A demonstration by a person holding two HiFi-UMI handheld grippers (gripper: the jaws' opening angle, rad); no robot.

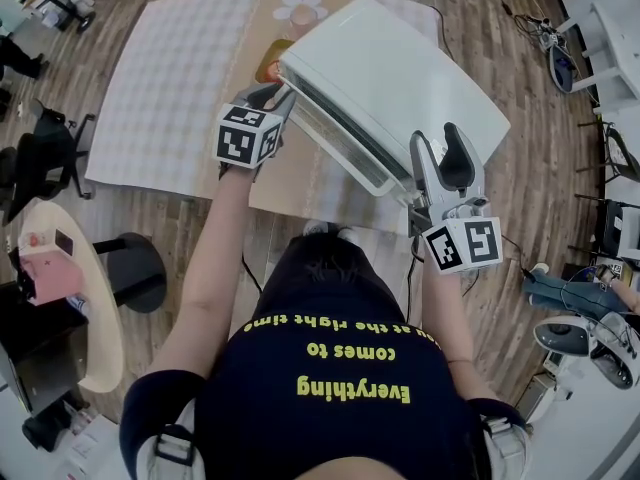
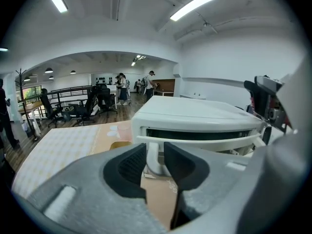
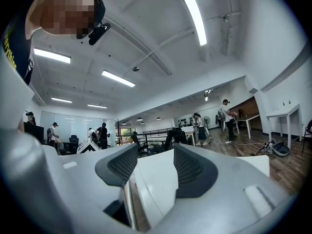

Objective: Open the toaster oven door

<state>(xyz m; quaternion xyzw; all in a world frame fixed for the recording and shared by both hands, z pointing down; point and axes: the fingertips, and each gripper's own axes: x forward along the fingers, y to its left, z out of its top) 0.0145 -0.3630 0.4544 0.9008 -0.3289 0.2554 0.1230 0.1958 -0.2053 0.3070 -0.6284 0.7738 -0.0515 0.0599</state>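
Now the left hand-held gripper point(image 2: 155, 152) pinches the left end of the toaster oven door handle point(image 2: 195, 141).

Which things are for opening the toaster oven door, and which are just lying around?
For the job: toaster oven; its door handle, gripped by the left gripper; right gripper, at the oven's corner.
Just lying about: checked cloth; pink box on the round side table; black chair.

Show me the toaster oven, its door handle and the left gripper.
toaster oven point(image 1: 400, 78): head view, on its white top.
door handle point(image 2: 196, 142): left gripper view, on the bar's middle.
left gripper point(image 2: 155, 154): left gripper view, midway between its fingertips.
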